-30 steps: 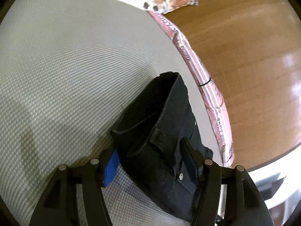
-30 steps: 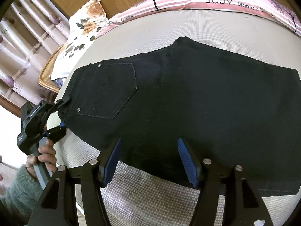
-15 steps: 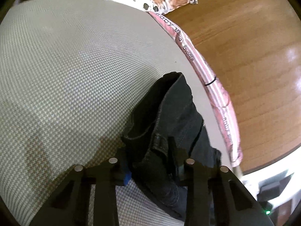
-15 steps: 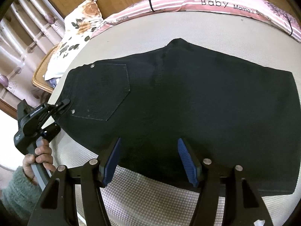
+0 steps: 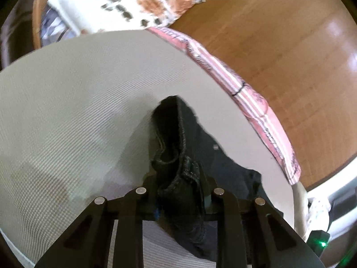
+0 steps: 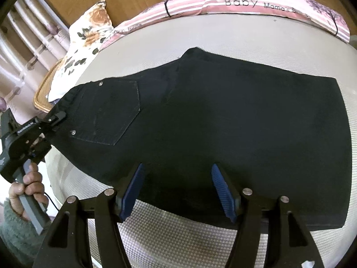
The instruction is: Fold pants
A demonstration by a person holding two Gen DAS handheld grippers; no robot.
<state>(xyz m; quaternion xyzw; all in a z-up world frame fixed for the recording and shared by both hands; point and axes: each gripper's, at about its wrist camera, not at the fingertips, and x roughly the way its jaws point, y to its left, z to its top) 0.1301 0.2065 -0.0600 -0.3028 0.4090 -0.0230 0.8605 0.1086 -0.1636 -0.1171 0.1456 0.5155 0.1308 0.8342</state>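
Pants [image 6: 223, 120] waistband pinched in left tool [image 5: 180, 192].

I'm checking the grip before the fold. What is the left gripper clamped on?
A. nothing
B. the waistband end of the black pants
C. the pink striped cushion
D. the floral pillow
B: the left gripper pinches bunched waistband fabric of the black pants.

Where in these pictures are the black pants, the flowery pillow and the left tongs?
black pants [image 6: 223, 116]: right wrist view, middle of fabric.
flowery pillow [image 5: 125, 6]: left wrist view, its face.
left tongs [image 5: 180, 192]: left wrist view, between tips.
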